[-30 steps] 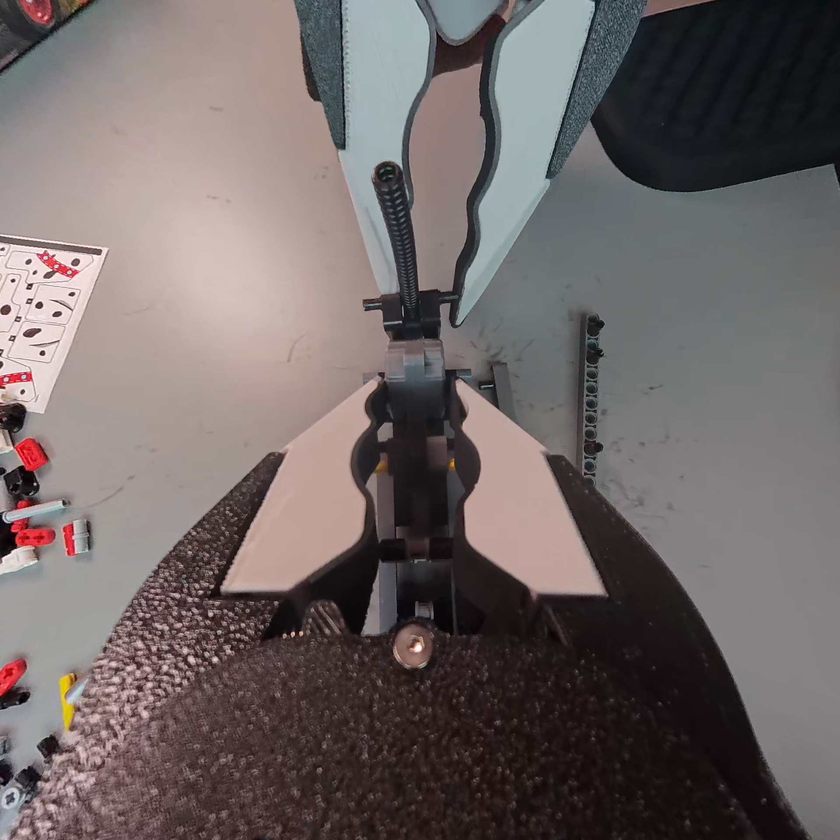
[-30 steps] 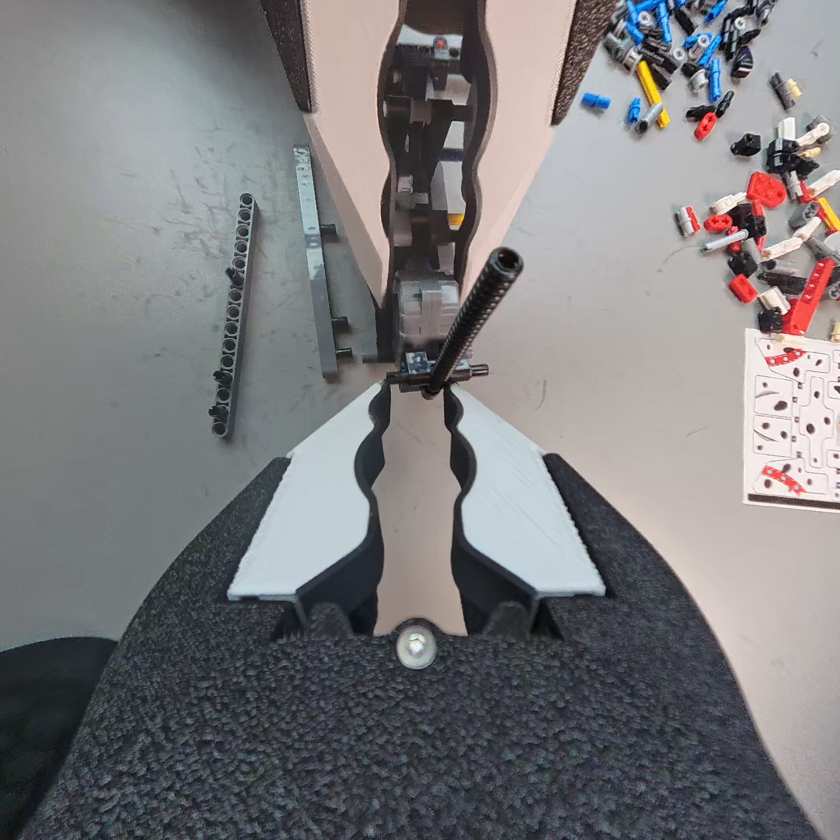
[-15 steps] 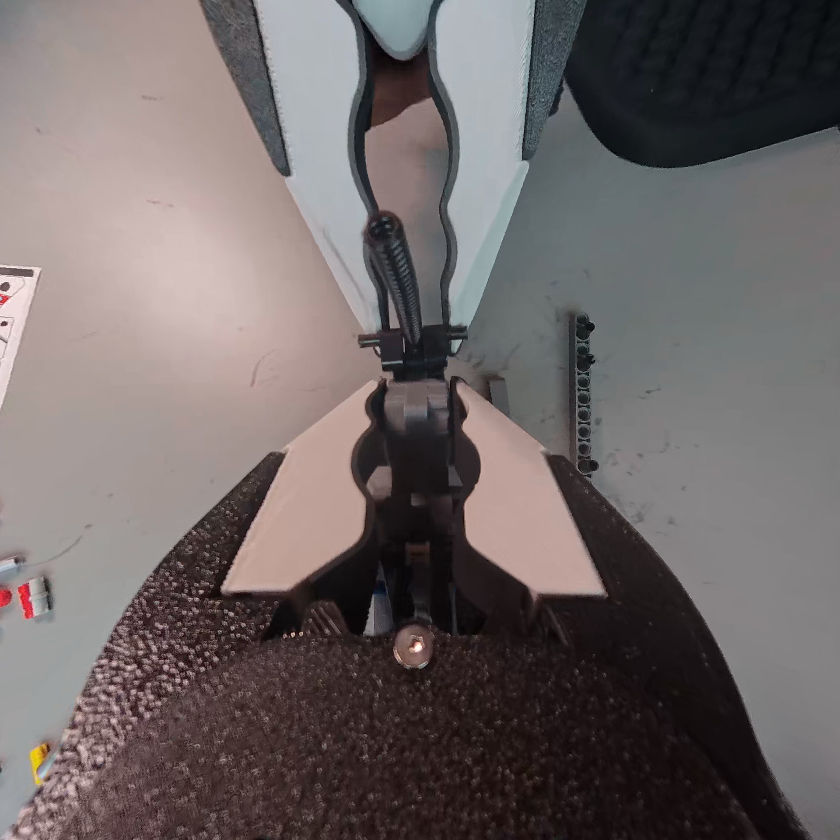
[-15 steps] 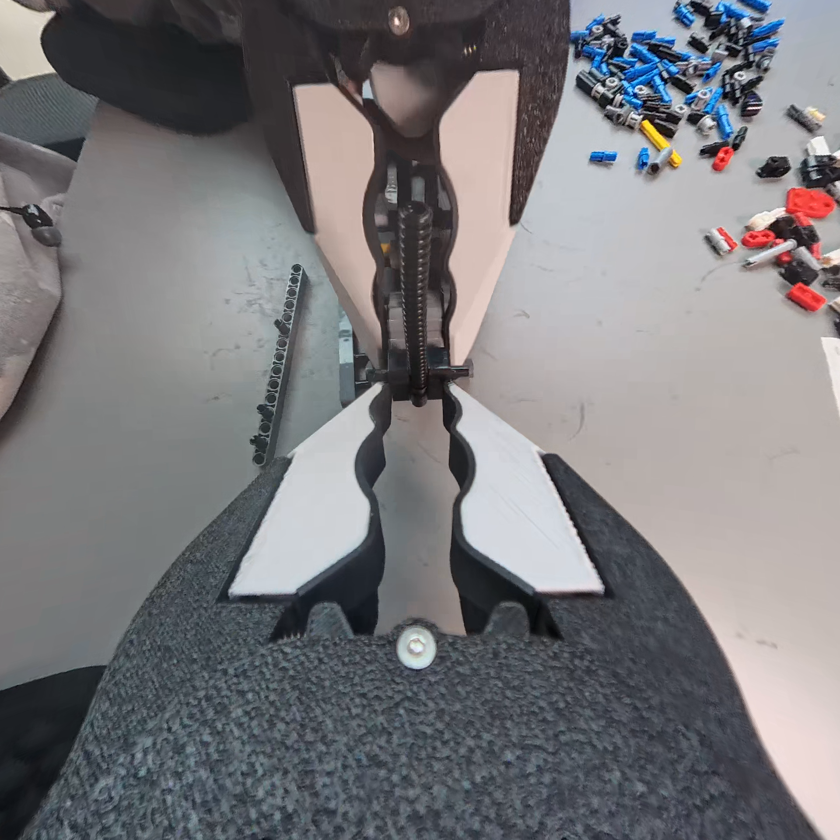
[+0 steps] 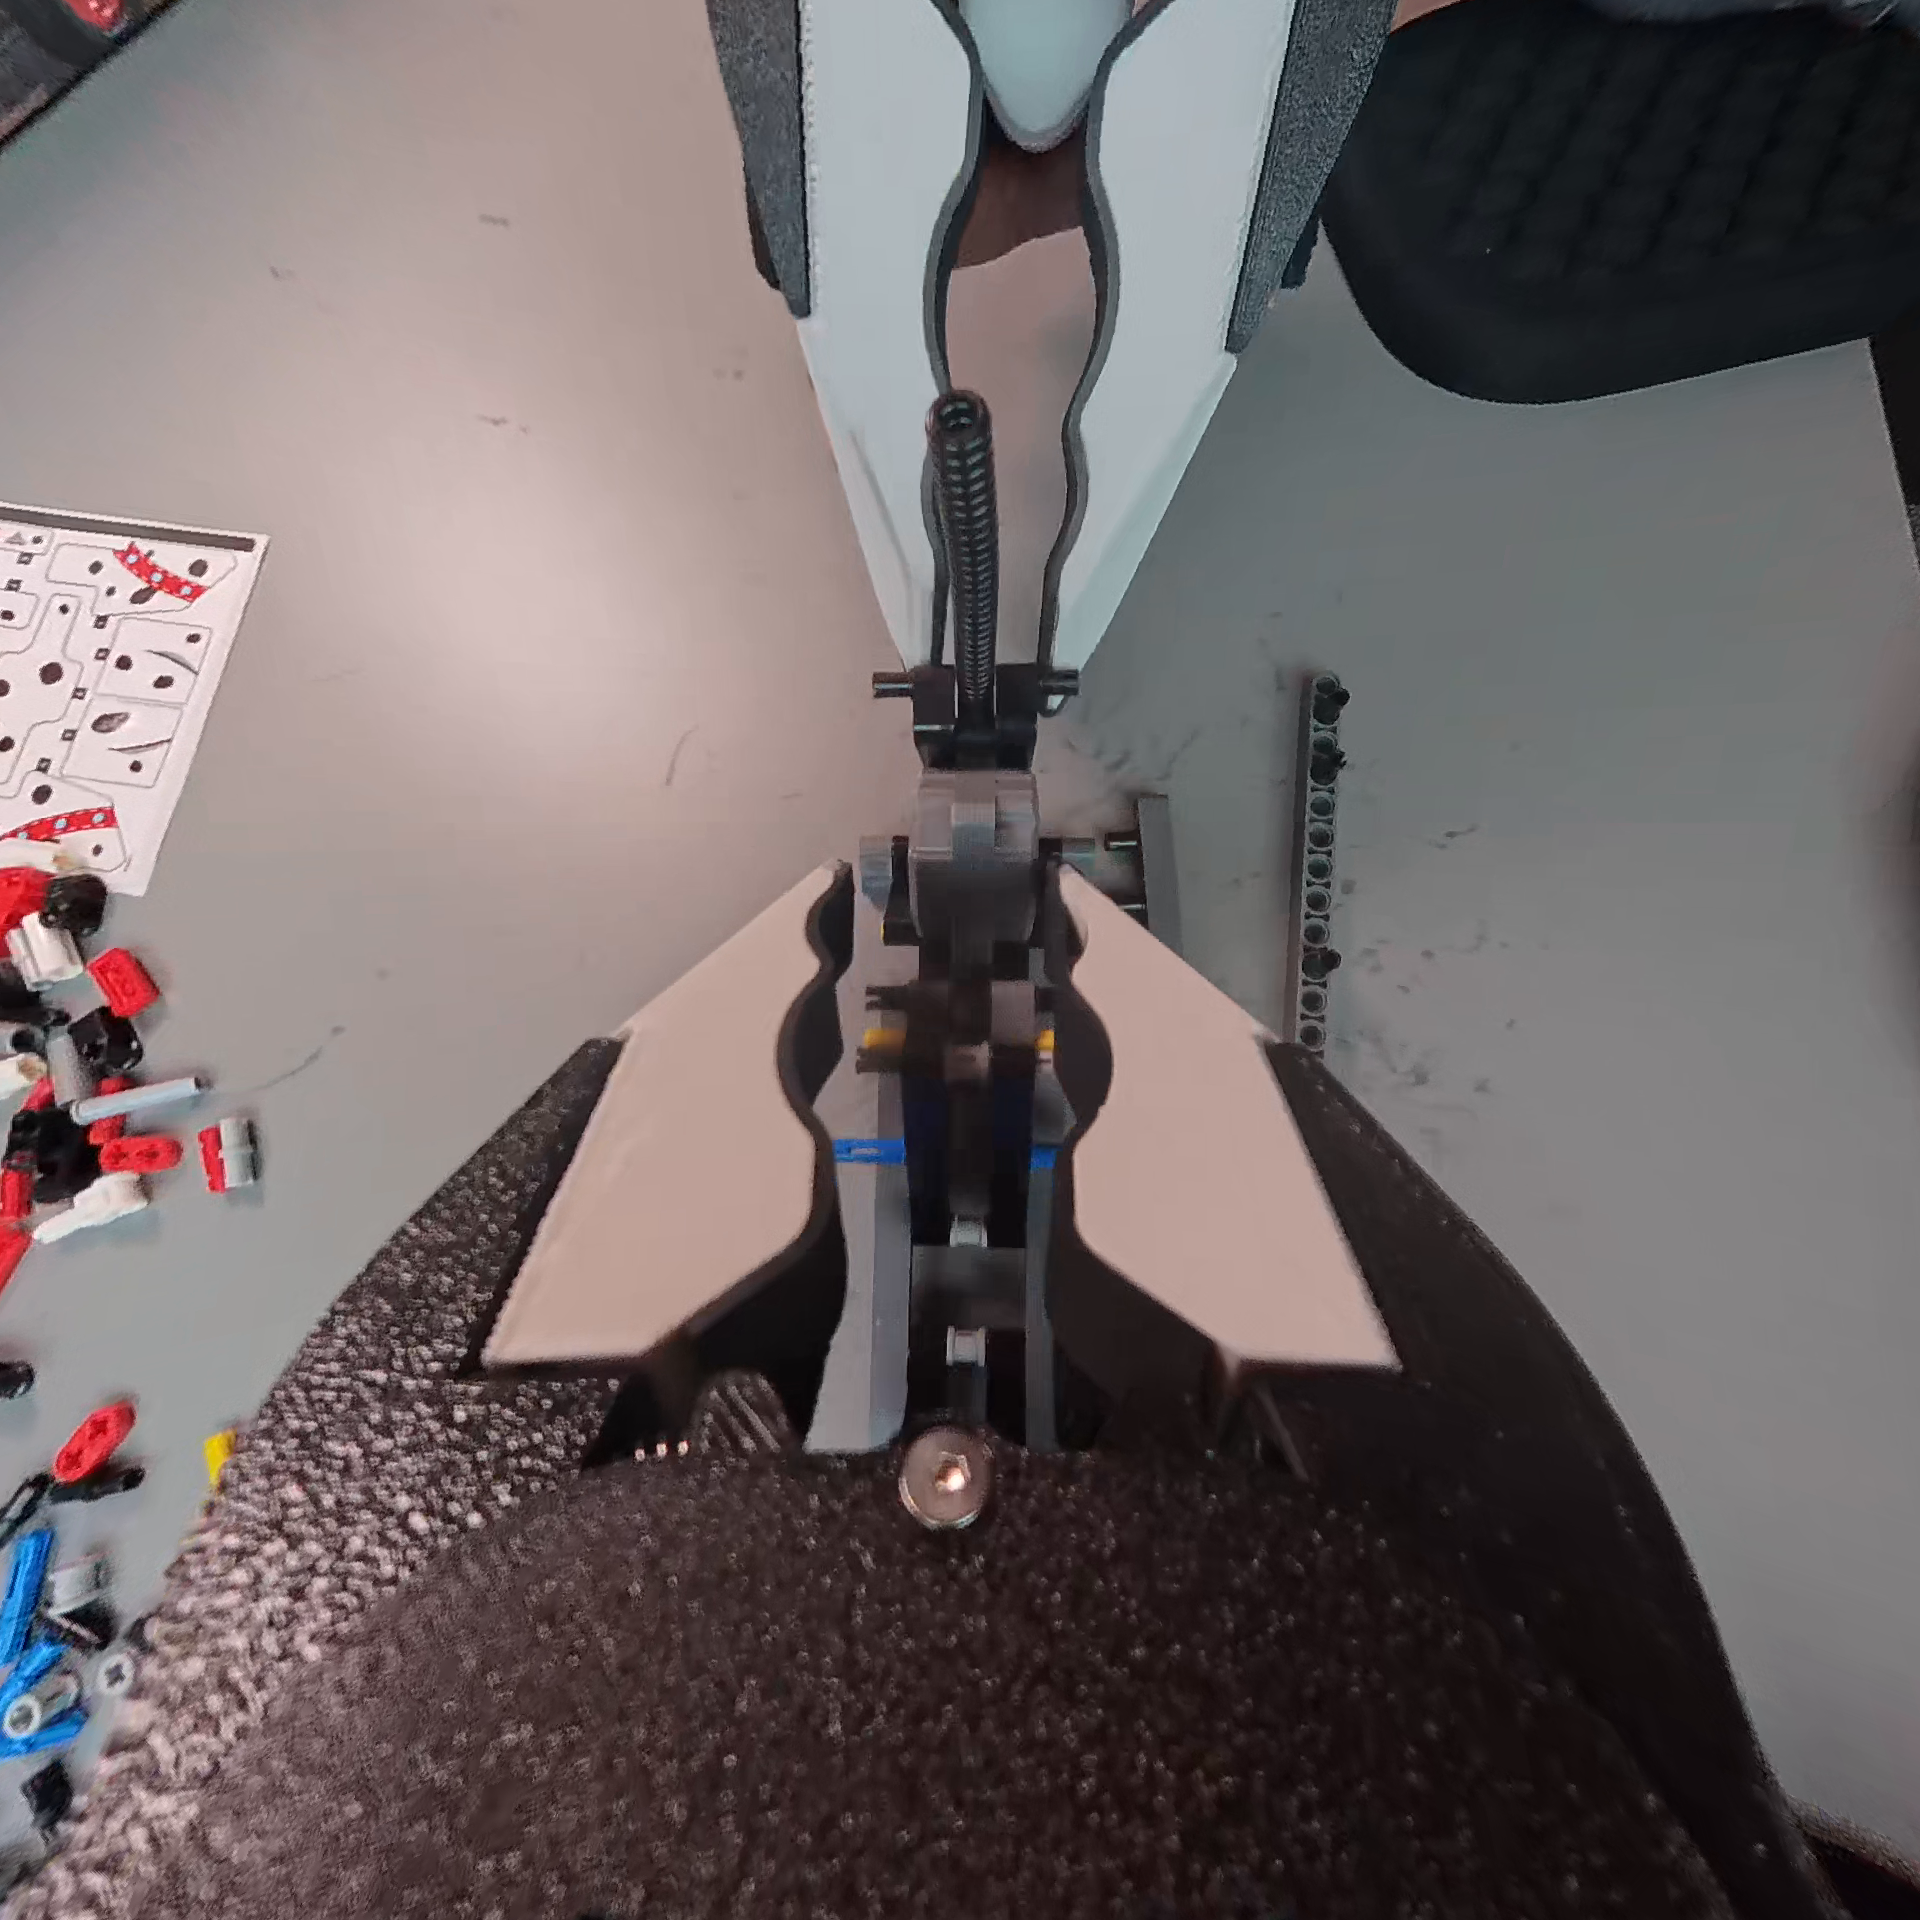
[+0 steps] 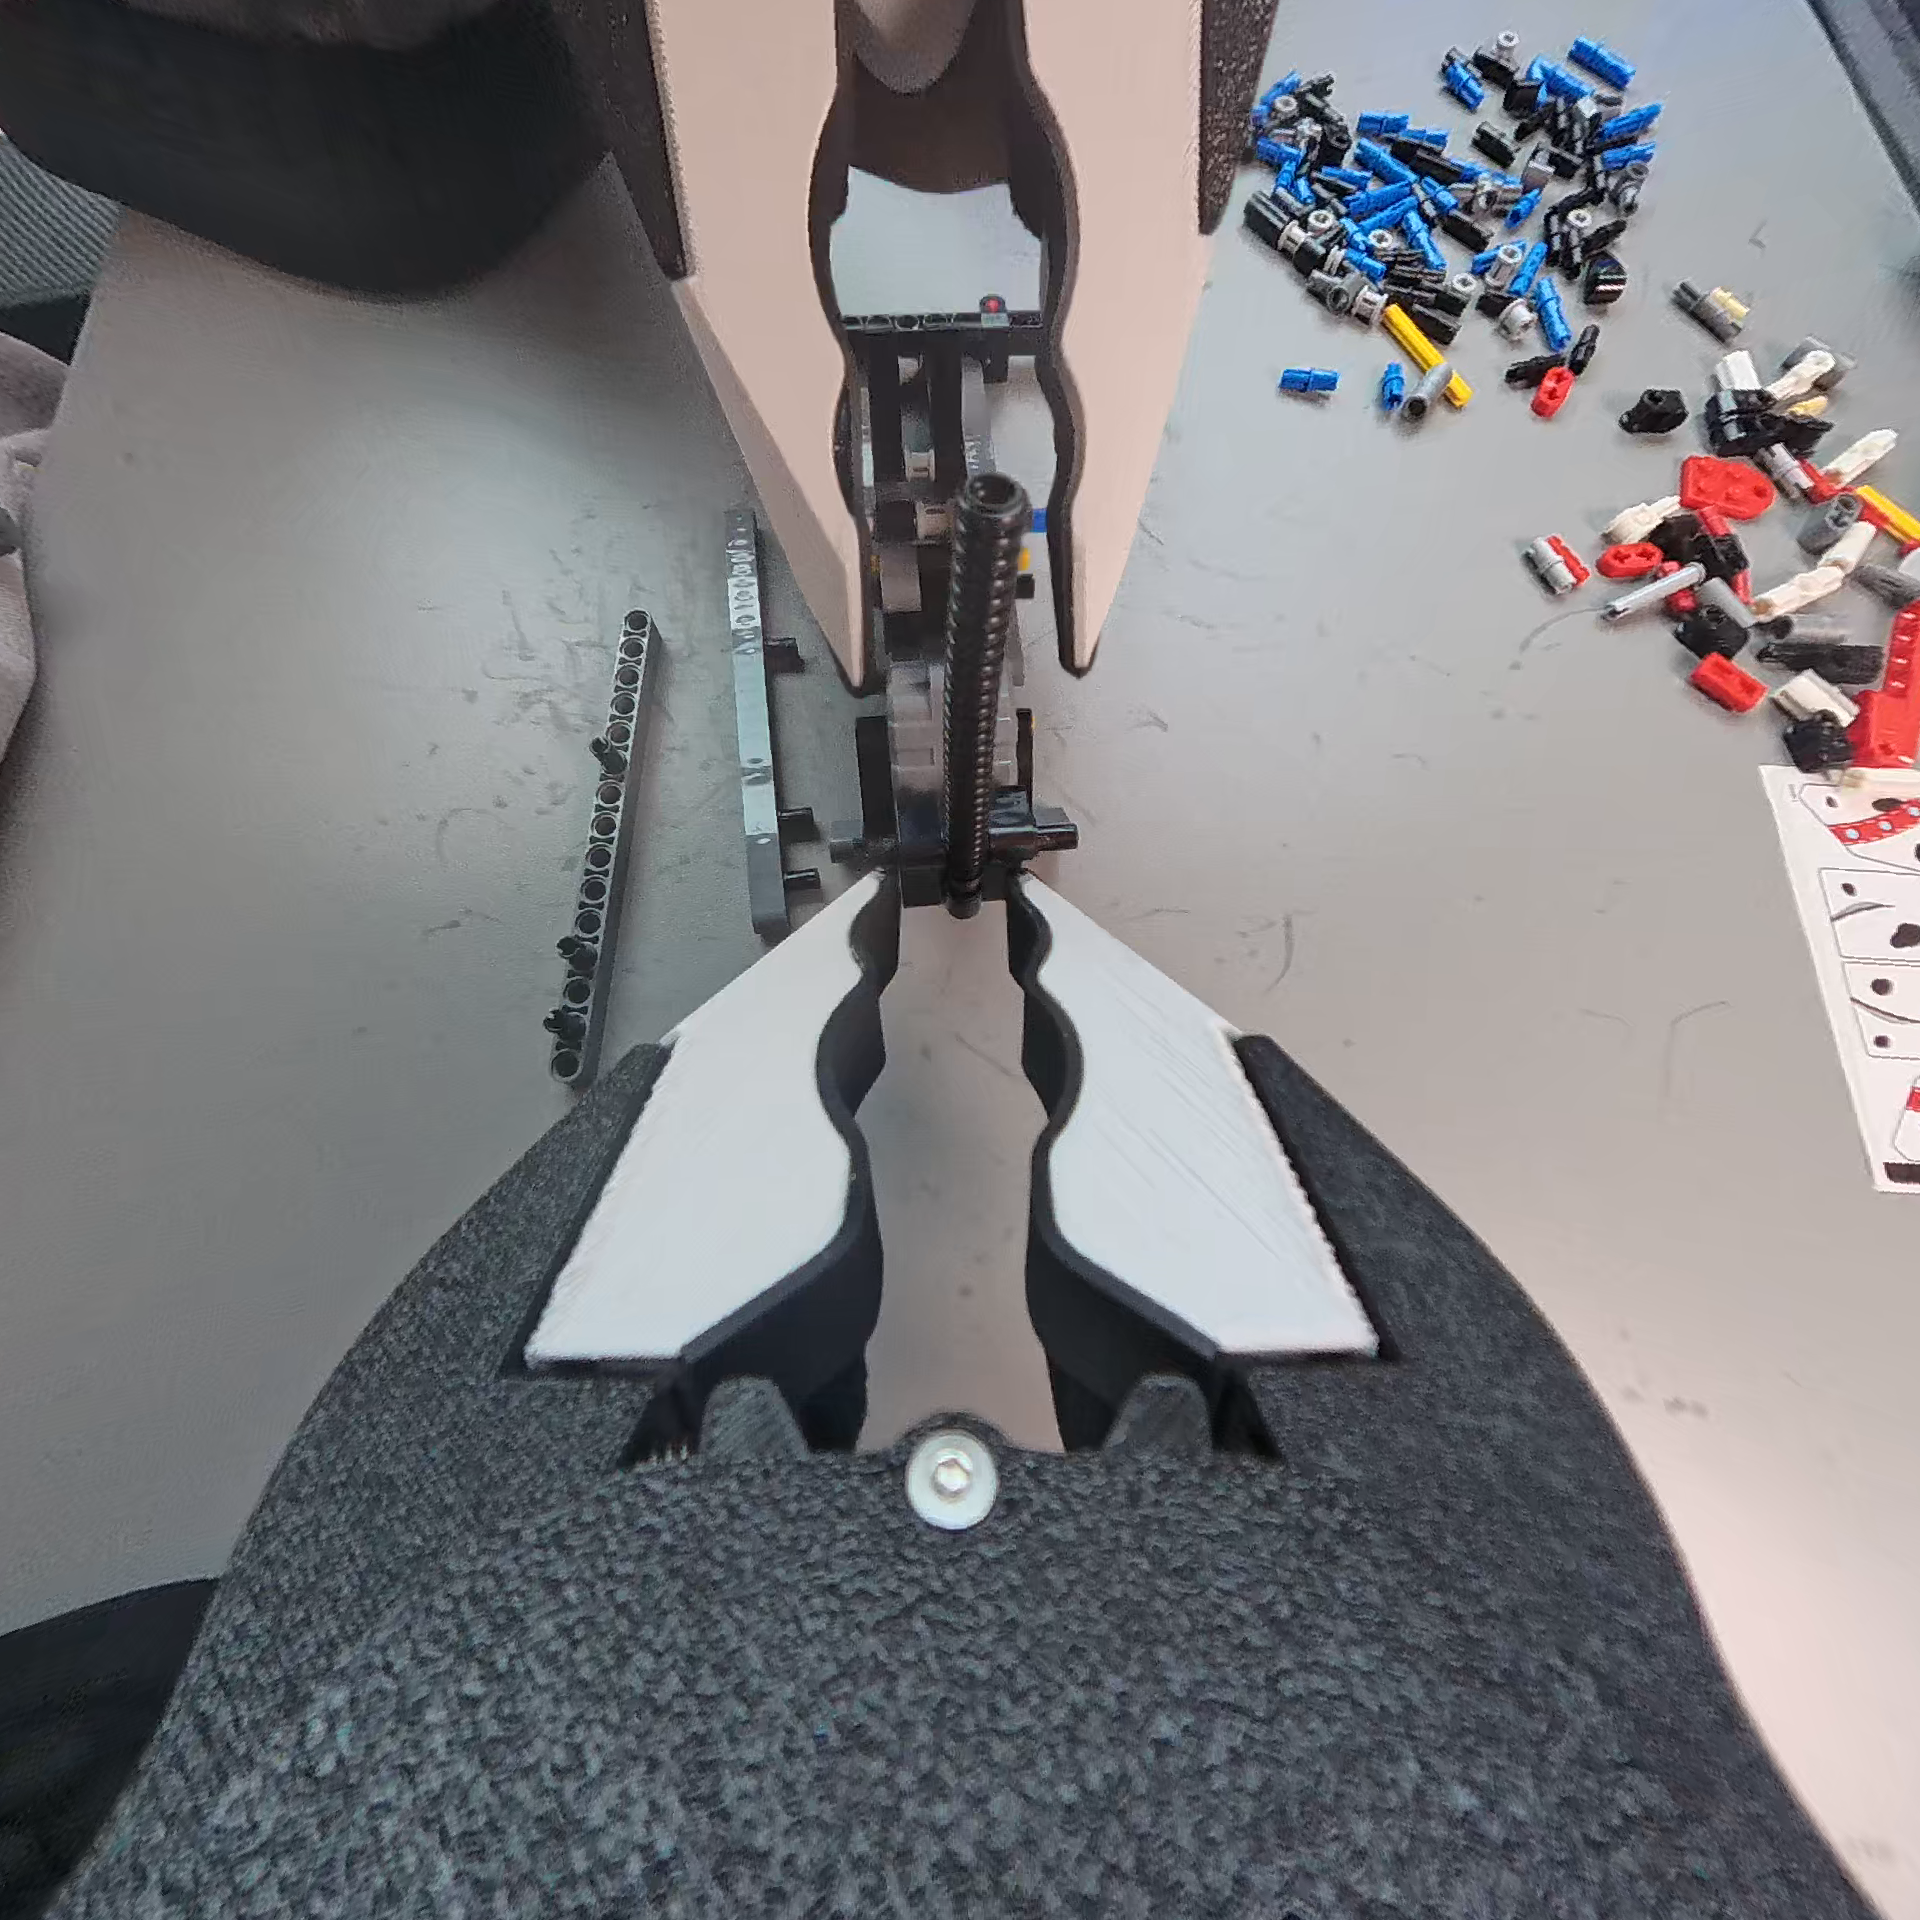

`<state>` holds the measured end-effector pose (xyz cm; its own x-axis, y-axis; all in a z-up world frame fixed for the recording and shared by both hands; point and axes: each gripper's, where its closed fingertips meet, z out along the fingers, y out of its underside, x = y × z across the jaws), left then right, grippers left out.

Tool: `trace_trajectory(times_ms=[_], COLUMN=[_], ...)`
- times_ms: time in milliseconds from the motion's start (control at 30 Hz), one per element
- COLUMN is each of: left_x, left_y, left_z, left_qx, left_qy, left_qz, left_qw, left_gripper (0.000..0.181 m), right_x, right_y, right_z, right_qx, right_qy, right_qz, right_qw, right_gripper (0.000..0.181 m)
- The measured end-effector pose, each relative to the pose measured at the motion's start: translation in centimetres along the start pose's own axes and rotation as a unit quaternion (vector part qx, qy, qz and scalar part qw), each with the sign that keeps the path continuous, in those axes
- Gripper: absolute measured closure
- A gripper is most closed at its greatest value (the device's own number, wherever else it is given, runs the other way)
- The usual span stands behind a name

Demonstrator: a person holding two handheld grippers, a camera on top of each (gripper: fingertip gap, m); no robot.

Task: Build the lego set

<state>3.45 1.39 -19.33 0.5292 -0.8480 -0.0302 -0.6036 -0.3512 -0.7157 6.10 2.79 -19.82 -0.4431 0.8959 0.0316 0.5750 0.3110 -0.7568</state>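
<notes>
I am running two handheld grippers that face each other over a grey counter (image 6: 312,436). My left gripper (image 5: 956,883) has its jaws clenched on the lego assembly (image 5: 971,862), a narrow grey and black build with yellow and blue pins that runs back between the two fingers toward the camera. My right gripper (image 6: 951,894) meets it nose to nose. Its two fingertips sit at the black cross-pin piece (image 6: 951,831) on the front end of the assembly, and its jaws stand slightly apart; I cannot tell whether they are pinching that piece or only touching it. One black ribbed hose (image 6: 982,665) rises from that piece and leans back over the build.

Beside the assembly, two long beams lie apart on the counter: one light grey beam (image 6: 750,717) with black pins, close to the build, and one dark grey beam (image 6: 608,842) with a row of holes, farther out.

On the other side lie two loose heaps of parts: one mostly blue and black (image 6: 1455,208), one mostly red, white and black (image 6: 1787,582). One sticker sheet (image 6: 1860,966) lies next to the red heap.
</notes>
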Motion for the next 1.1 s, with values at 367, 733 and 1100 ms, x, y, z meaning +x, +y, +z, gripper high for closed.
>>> trace_trajectory(times_ms=[367,733,1100], left_x=[0.5,2.1,5.5], left_y=[0.0,0.4,7.3], left_z=[0.2,-3.5,-2.2], left_qx=[0.010,0.005,-0.095], left_qy=[0.010,-0.040,-0.054], left_qz=[0.002,0.033,-0.004], left_qw=[1.000,0.999,0.994], left_gripper=[0.155,0.161,0.160], right_x=[-0.2,-0.1,-4.1], right_y=[0.4,1.9,2.2], right_z=[-0.1,-0.5,1.5], right_qx=[0.009,0.007,-0.042], right_qy=[0.009,0.029,-0.017], right_qz=[0.010,0.018,-0.024], right_qw=[1.000,0.999,0.999], right_gripper=[0.157,0.151,0.162])
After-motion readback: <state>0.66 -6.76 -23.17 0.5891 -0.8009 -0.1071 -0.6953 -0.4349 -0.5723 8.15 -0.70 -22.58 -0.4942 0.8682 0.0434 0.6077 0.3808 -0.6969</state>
